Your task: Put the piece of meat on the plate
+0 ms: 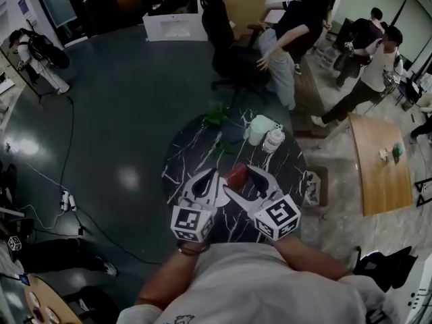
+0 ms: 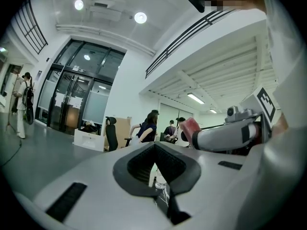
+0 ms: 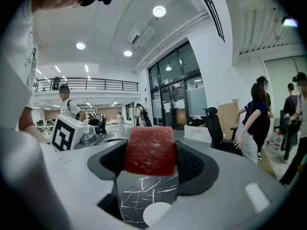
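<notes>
The piece of meat (image 3: 150,150) is a red, square-cut block, and my right gripper (image 3: 150,153) is shut on it, holding it above the black marble table (image 1: 181,159). Straight below the jaws in the right gripper view a small part of a white round plate (image 3: 156,213) shows. In the head view the meat (image 1: 237,175) sits in the right gripper (image 1: 237,177) over the table's near half. My left gripper (image 1: 211,176) hangs close beside it on the left, with its jaws together and nothing between them (image 2: 153,150).
A white jug (image 1: 258,128), a clear bottle (image 1: 273,140) and a green object (image 1: 217,113) stand on the far part of the table. Beyond it are a black office chair (image 1: 226,52) and several people. A wooden table (image 1: 379,160) stands to the right.
</notes>
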`<state>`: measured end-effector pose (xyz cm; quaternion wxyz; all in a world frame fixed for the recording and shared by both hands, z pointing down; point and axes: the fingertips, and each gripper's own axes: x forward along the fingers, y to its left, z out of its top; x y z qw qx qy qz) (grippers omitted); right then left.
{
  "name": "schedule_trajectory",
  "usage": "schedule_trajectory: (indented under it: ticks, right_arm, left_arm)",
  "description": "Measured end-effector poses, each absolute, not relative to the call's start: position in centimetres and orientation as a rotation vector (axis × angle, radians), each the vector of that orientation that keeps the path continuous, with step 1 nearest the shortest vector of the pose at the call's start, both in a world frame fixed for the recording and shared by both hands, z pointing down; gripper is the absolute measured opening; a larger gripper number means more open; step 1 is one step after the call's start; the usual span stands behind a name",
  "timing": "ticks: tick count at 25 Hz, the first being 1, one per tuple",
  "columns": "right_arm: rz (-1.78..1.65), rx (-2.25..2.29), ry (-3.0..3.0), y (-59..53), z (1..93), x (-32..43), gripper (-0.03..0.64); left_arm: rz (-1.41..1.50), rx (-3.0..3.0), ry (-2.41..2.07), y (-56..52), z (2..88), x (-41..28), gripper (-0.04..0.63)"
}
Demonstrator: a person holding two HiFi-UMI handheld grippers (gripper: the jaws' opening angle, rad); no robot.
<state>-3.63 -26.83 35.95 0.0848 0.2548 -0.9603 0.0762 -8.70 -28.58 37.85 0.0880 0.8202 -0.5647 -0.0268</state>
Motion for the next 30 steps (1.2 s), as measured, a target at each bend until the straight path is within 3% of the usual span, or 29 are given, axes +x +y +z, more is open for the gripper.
schedule_trajectory:
  ticks: [30]
  right_arm:
    - [0.476,0.651,-2.633,-32.6,52.0,-8.3,0.298]
  left_arm:
    - [0.019,2.435,-1.611,-35.2,50.2,-13.7,0.005]
